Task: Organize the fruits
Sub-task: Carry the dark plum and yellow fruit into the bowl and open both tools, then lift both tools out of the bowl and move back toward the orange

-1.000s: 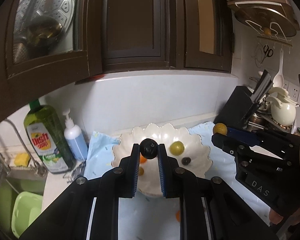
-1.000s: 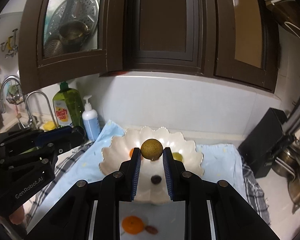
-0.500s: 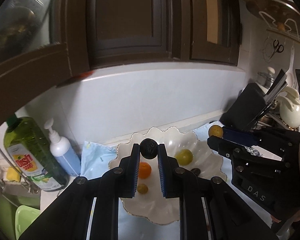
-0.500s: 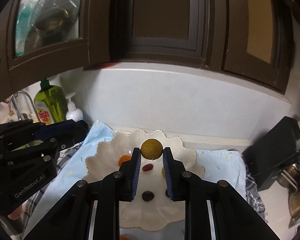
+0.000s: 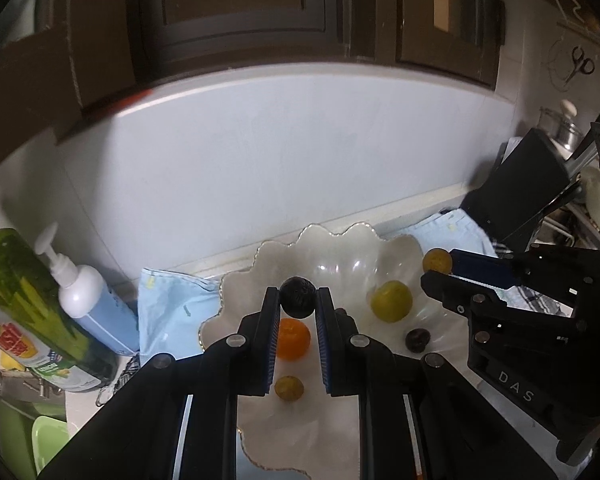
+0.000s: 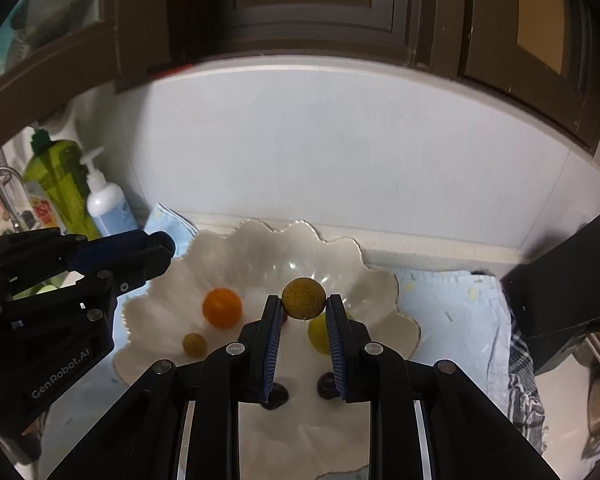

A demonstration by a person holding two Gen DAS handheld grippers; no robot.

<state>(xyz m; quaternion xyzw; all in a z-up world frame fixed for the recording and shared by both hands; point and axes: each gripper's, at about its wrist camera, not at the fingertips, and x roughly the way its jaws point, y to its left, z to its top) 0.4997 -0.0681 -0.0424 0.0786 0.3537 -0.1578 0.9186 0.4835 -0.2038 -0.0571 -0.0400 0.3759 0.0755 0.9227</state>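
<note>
My left gripper is shut on a dark wrinkled round fruit and holds it over the white scalloped bowl. My right gripper is shut on a speckled yellow-brown round fruit, also over the bowl. In the bowl lie an orange fruit, a small olive-green fruit, a yellow-green fruit and dark fruits. The right gripper also shows in the left wrist view, and the left gripper shows in the right wrist view.
The bowl sits on a light blue cloth. A green dish soap bottle and a pump bottle stand at the left by the sink. A black knife block stands at the right. Dark wall cabinets hang overhead.
Both grippers have moved forward and down over the bowl, each still holding its fruit. The bowl now looks larger and closer in both views.
</note>
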